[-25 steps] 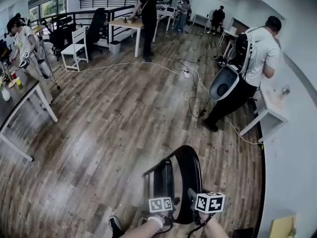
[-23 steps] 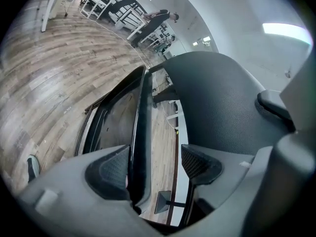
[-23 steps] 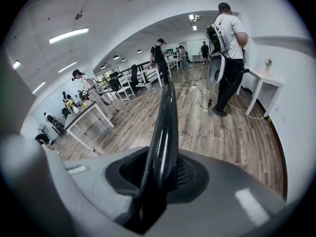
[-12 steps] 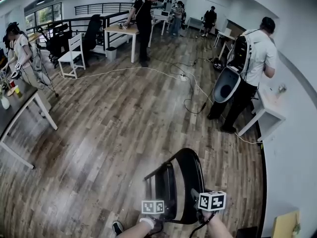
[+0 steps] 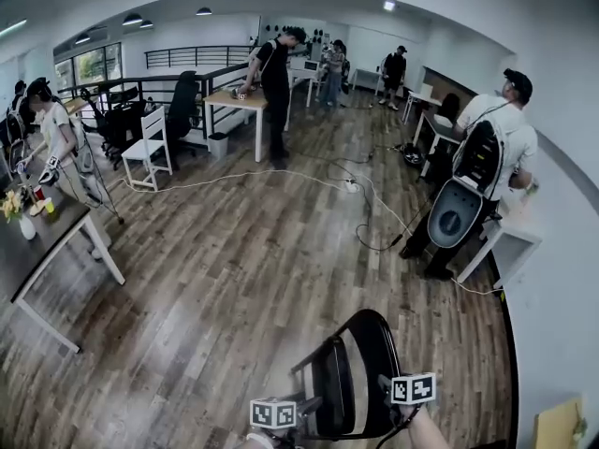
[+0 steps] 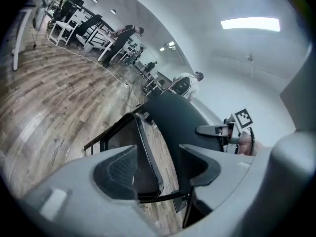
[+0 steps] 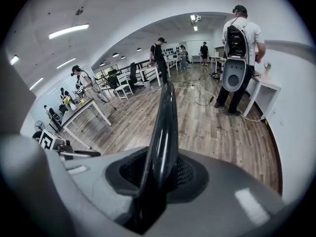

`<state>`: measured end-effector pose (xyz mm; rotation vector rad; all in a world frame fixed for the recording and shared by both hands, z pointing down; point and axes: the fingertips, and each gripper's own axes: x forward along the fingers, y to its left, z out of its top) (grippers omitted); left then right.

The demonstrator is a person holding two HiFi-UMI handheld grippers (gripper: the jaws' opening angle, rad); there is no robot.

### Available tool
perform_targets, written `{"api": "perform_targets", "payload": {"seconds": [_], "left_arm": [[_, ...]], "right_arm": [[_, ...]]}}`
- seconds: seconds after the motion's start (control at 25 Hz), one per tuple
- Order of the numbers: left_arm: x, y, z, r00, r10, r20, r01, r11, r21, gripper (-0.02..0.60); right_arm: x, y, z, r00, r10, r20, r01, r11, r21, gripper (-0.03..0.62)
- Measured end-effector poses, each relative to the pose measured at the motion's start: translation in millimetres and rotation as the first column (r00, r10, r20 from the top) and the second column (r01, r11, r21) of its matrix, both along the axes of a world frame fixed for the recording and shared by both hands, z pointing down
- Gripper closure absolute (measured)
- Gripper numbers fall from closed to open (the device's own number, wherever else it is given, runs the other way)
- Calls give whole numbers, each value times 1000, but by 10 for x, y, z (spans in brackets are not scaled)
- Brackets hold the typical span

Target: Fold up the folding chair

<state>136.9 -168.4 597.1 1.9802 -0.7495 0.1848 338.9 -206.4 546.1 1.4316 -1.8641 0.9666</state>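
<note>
Edgewise, chair backrest (image 7: 165,127) sits clamped within right gripper (image 7: 159,174).

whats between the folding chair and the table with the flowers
Nothing but bare wood floor from the table to the folding chair; the head view shows it.

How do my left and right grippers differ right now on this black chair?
The right gripper is clamped on the backrest edge; the left gripper is open, its fingers having just been closing with the seat rim between them, unpressed. The left gripper sits by the seat, the right gripper at the backrest. Both work the same black folding chair.
</note>
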Motion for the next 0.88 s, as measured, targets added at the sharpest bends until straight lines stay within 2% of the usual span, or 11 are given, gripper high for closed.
{"api": "perform_targets", "payload": {"seconds": [0.4,0.72,0.88], "left_arm": [[-1063,257,-711,997,-57,-49,62,991,114,322],[-1607,224,-1253,991,-105,-83,121,966,227,333],[-1895,254,-1390,988,-130,-84,147,957,249,341]], "right_arm": [[4,115,122,1000,-7,-17,7,1000,6,494],[13,82,84,999,-7,-33,7,1000,9,494],[-27,59,75,999,-10,-36,10,1000,2,494]]}}
